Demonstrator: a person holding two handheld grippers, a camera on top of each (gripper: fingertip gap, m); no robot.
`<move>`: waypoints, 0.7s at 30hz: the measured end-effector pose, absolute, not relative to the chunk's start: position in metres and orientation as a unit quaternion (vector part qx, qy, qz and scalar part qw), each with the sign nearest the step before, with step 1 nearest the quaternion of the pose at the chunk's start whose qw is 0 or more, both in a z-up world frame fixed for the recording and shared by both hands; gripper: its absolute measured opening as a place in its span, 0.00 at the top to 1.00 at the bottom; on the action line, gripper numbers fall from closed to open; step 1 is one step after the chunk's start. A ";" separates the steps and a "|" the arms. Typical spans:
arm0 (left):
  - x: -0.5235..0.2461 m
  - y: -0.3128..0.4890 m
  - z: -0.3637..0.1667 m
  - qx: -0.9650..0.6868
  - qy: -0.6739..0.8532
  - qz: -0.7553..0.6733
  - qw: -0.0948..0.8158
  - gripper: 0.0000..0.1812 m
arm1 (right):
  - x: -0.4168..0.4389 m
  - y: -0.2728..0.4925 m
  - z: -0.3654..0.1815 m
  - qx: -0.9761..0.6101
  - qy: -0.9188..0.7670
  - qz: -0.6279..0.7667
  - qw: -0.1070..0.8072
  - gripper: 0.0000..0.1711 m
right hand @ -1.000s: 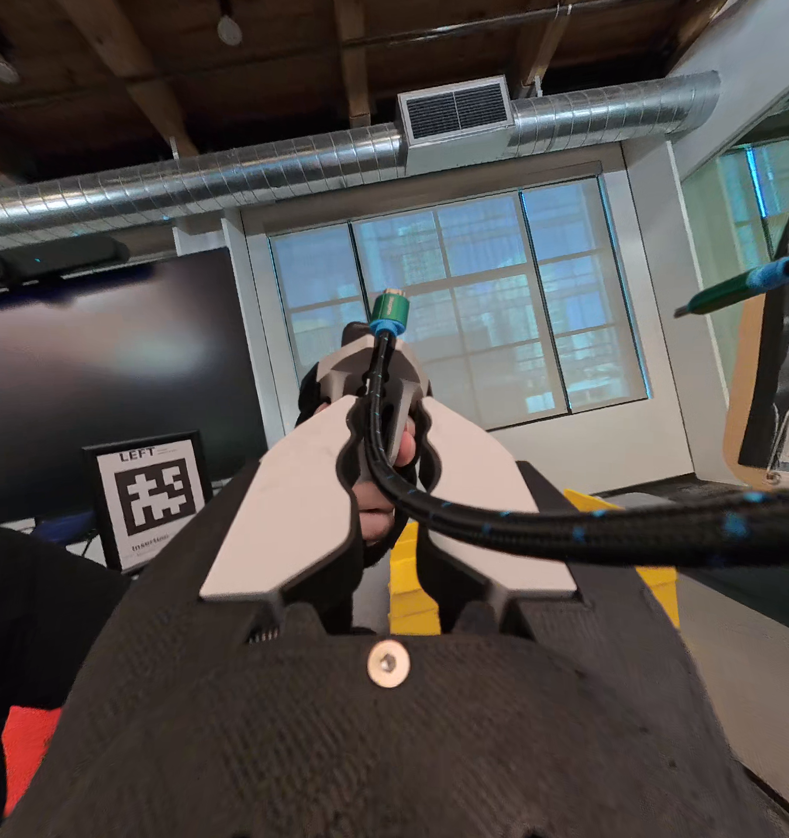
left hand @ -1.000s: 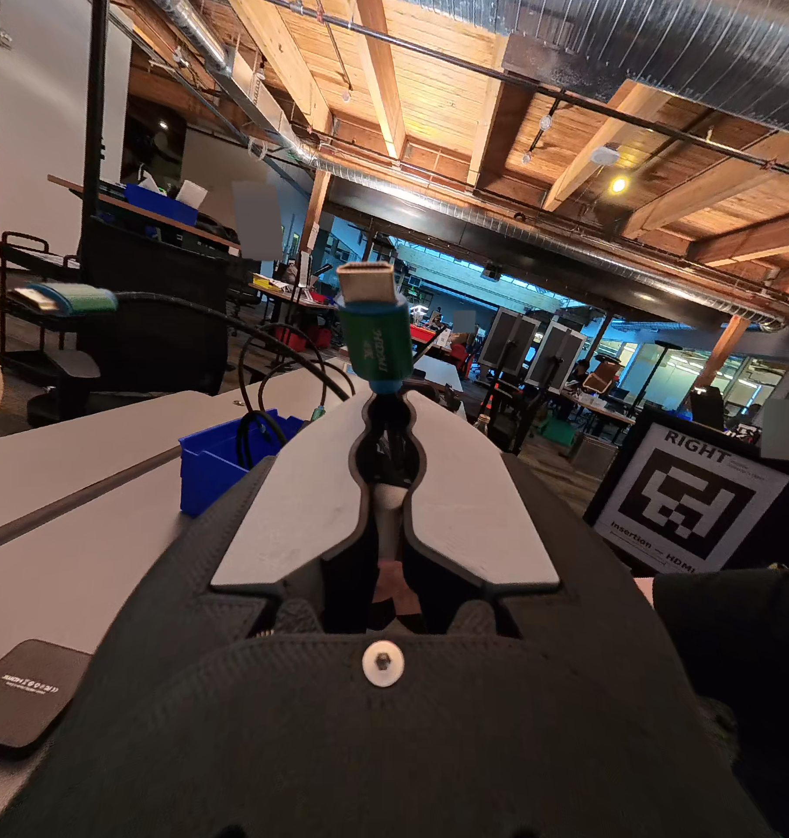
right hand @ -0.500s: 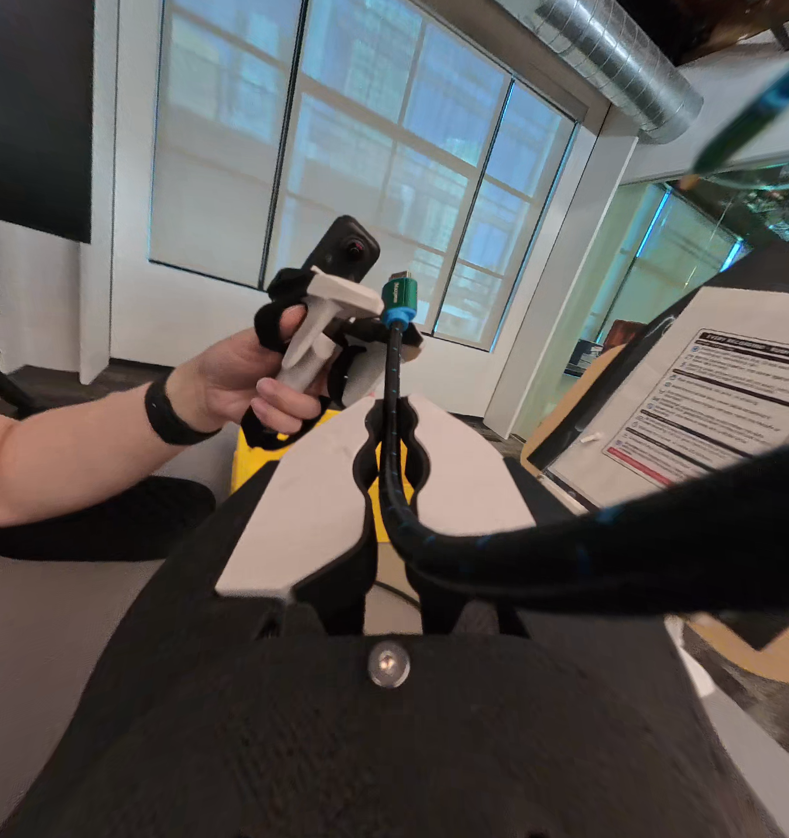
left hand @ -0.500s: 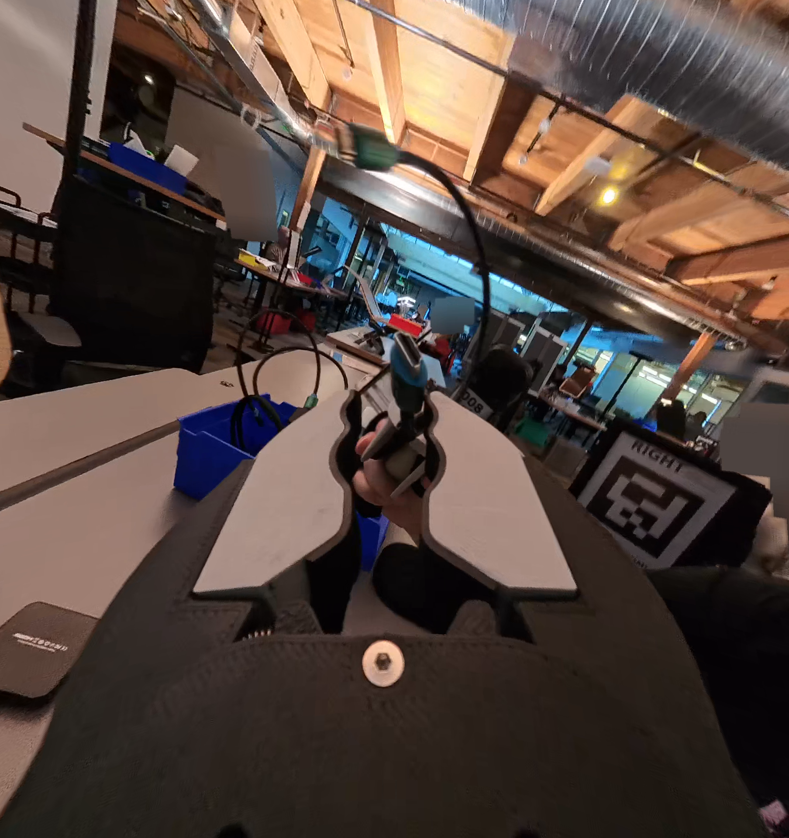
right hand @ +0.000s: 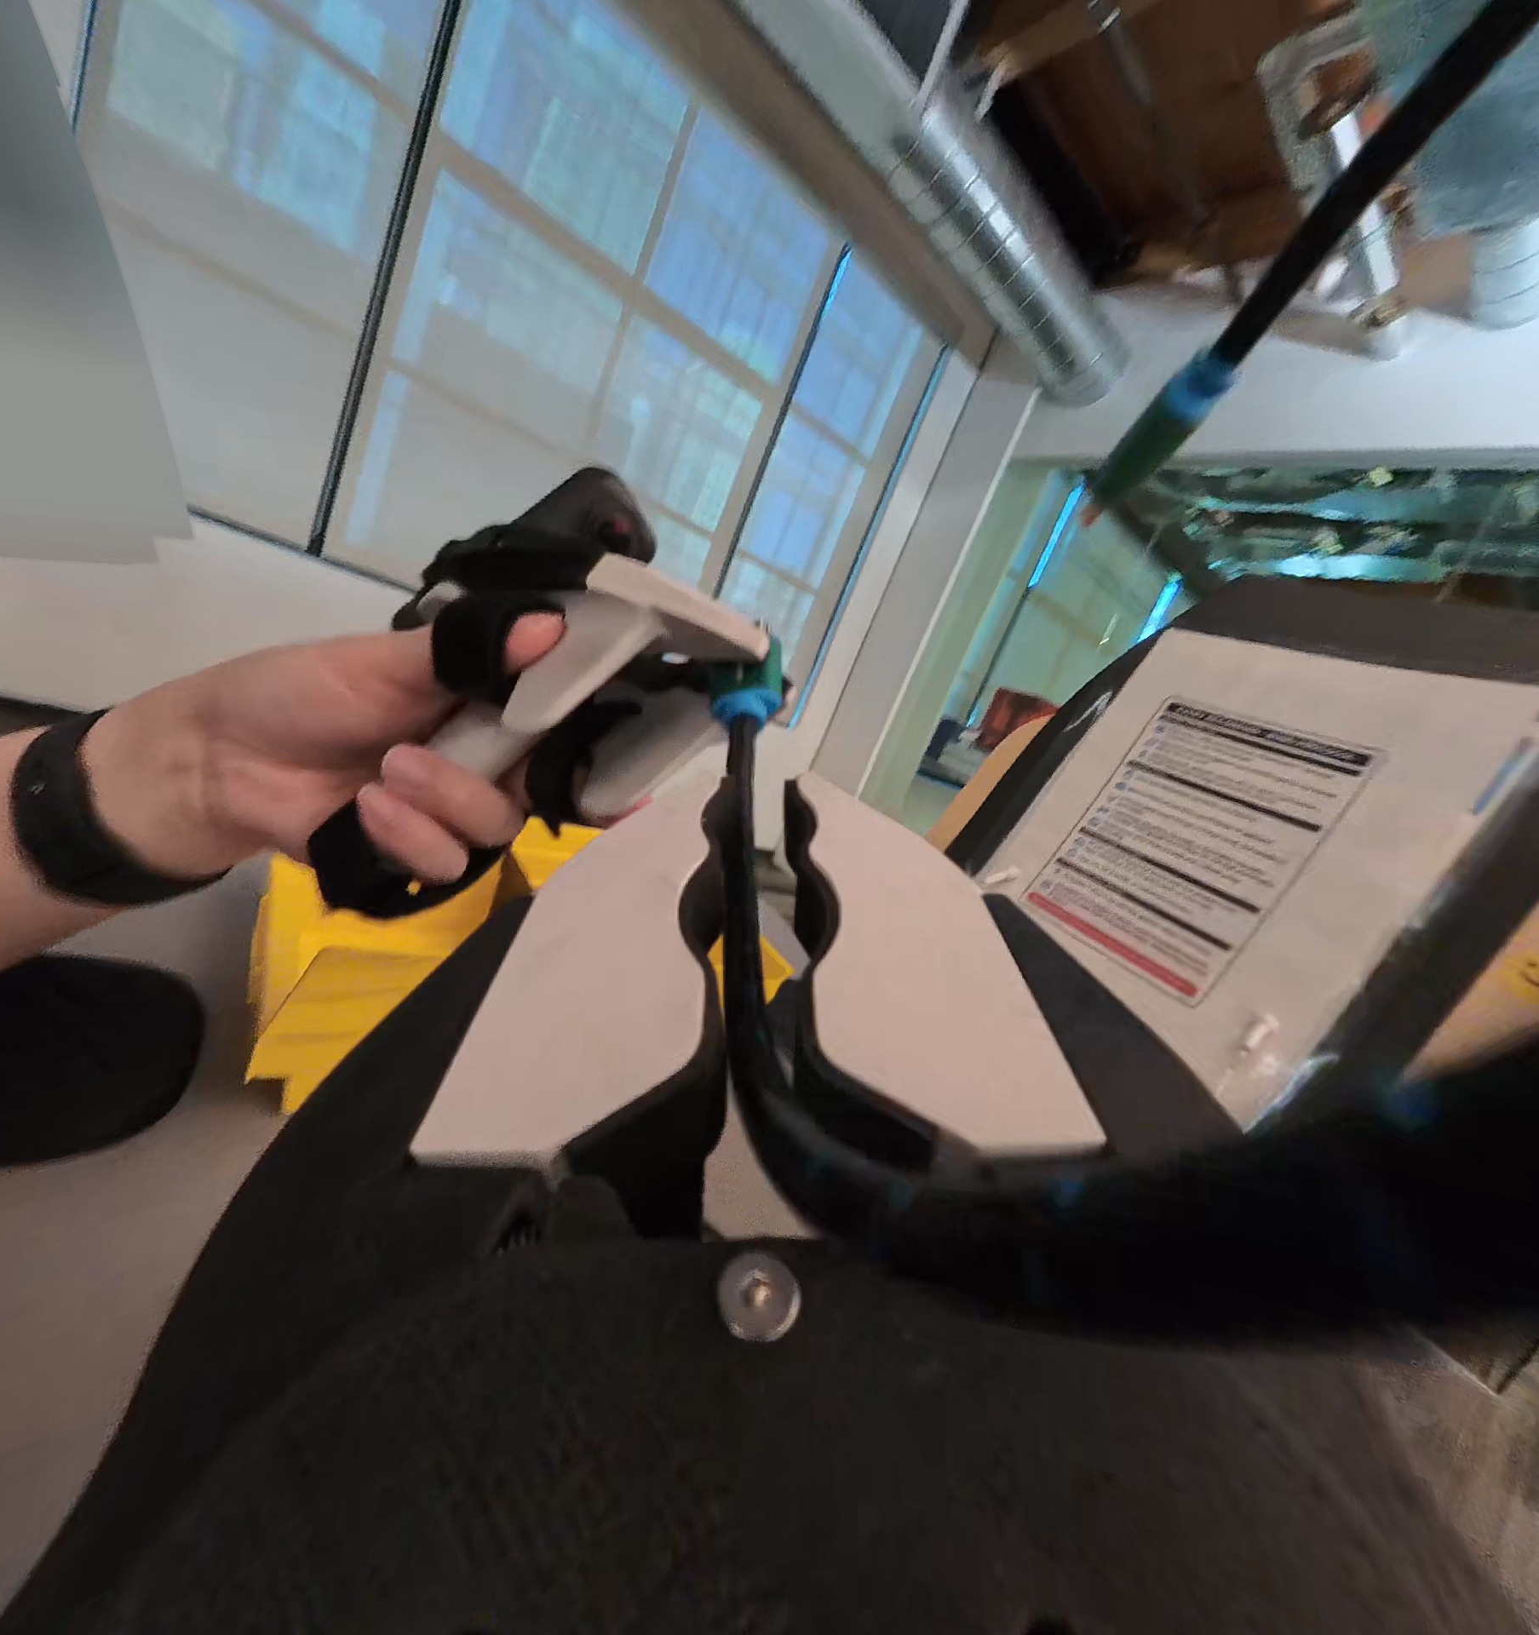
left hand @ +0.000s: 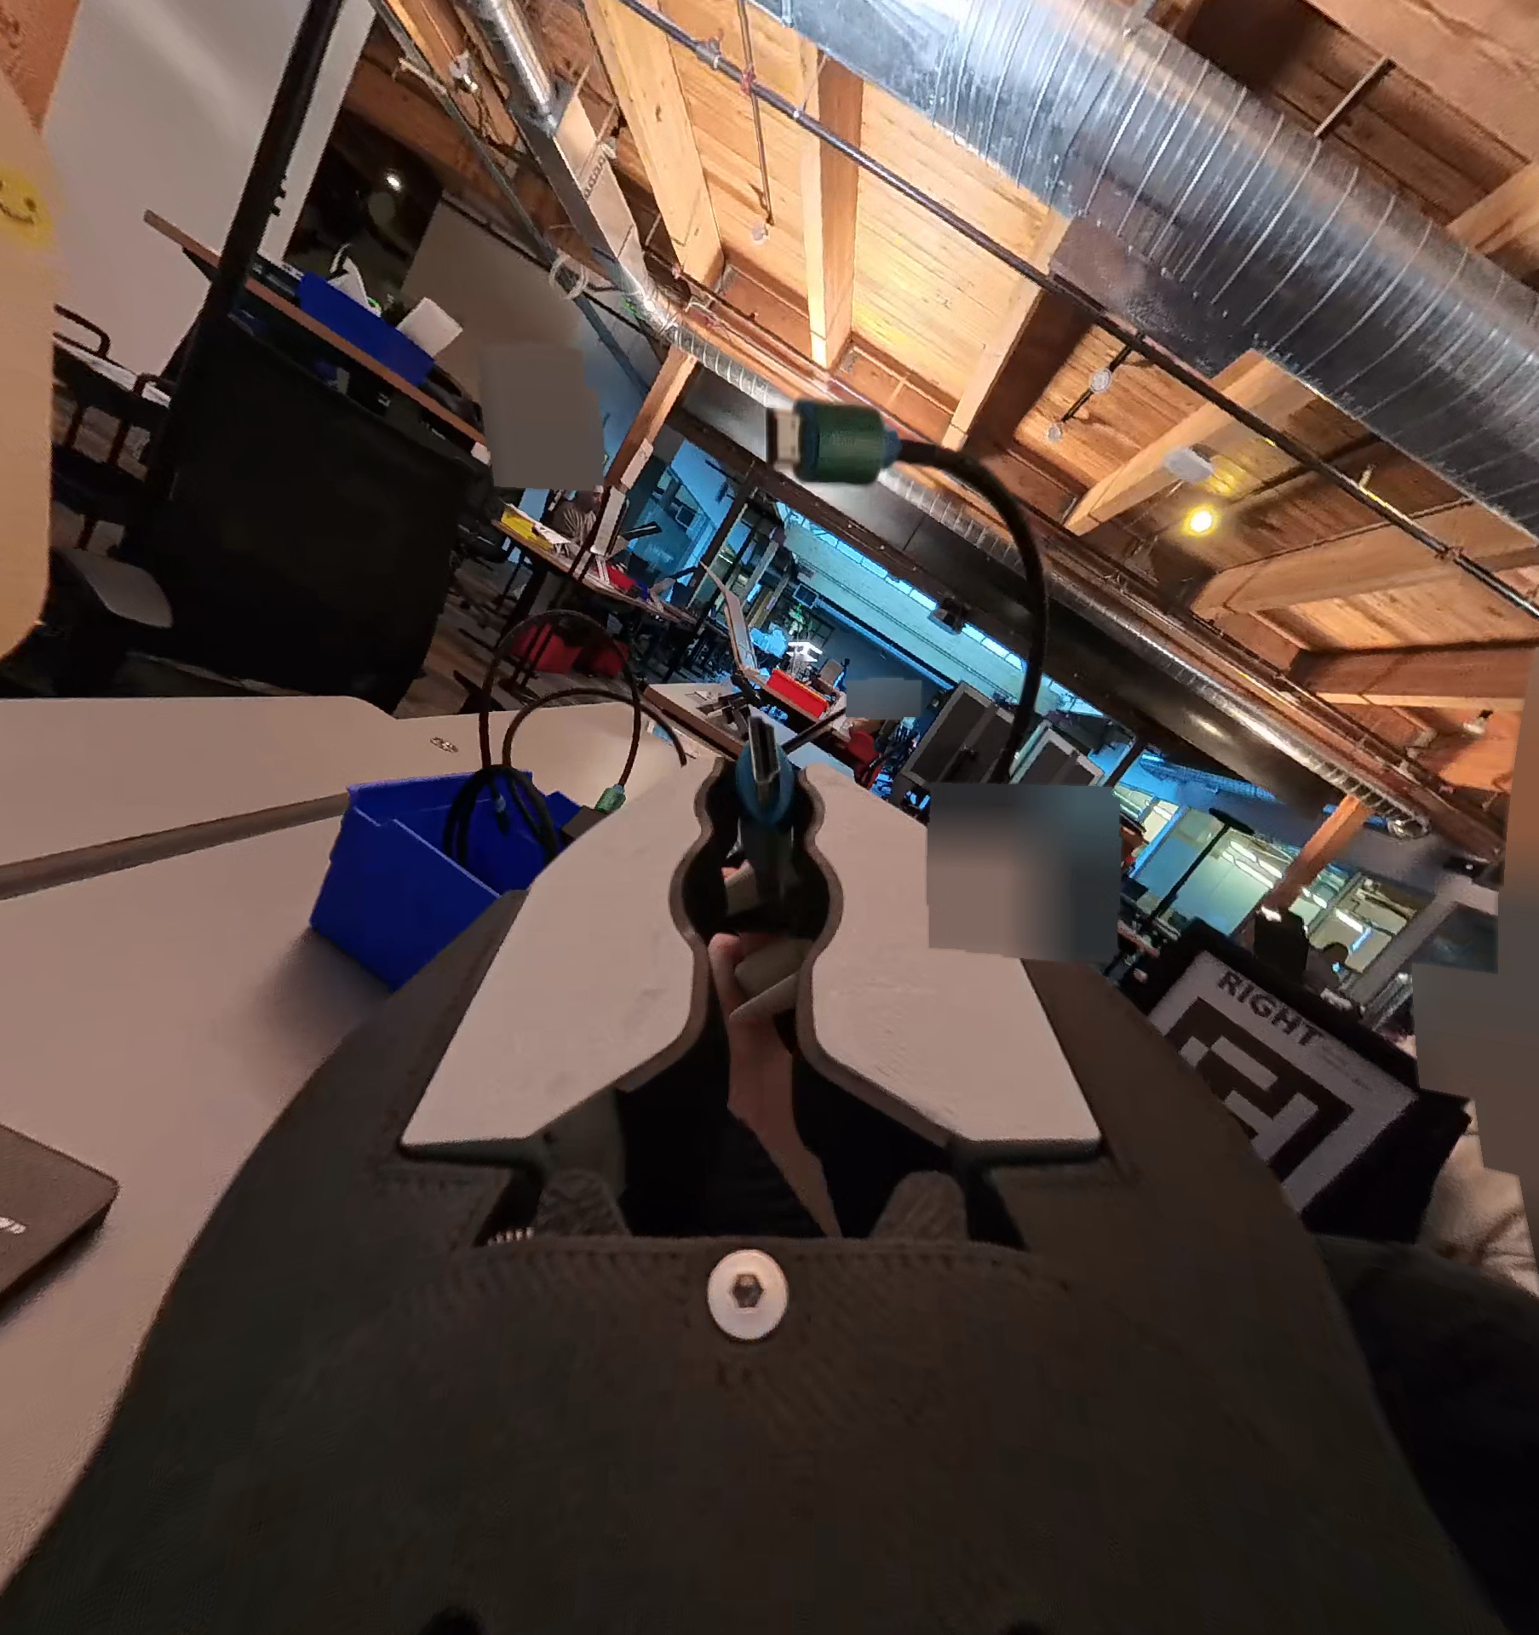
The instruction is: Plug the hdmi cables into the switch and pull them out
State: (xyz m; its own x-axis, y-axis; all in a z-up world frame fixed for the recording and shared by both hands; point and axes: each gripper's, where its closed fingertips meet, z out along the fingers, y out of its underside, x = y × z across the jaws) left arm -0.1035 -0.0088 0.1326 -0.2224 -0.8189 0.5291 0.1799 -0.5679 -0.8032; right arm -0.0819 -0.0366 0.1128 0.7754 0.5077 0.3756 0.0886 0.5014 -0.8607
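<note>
Left hand-held gripper (left hand: 761,818) clamps the plug (left hand: 765,783) pointing forward; right hand-held gripper (right hand: 752,818), slightly parted, loosely straddles its cable (right hand: 742,849).

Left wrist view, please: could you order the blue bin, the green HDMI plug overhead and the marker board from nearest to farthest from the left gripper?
From the left gripper:
1. Blue bin, on the table just left.
2. Marker board, lower right.
3. Green HDMI plug, overhead.
</note>
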 end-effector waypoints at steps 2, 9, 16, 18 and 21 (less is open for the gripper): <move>-0.095 -0.014 0.128 -0.520 0.297 -0.724 0.343 0.94 | -0.081 -0.037 0.113 -0.473 -0.297 0.110 0.822 0.94; -0.086 -0.019 0.120 -0.528 0.270 -0.742 0.313 0.94 | -0.084 -0.027 0.102 -0.505 -0.300 0.119 0.800 0.87; -0.080 -0.026 0.116 -0.539 0.268 -0.739 0.303 0.94 | -0.087 -0.035 0.105 -0.466 -0.300 0.057 0.830 0.95; -0.080 -0.024 0.114 -0.543 0.267 -0.737 0.302 0.94 | -0.087 -0.034 0.104 -0.470 -0.303 0.055 0.827 0.95; -0.079 -0.023 0.112 -0.547 0.261 -0.737 0.299 0.94 | -0.085 -0.033 0.102 -0.470 -0.307 0.039 0.826 0.95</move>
State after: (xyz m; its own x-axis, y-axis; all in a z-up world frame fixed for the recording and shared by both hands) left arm -0.0787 -0.0231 0.1120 -0.2237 -0.7261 0.6501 0.1559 -0.6851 -0.7116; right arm -0.0850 -0.0329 0.1015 0.8082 0.3533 0.4711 0.2244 0.5549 -0.8011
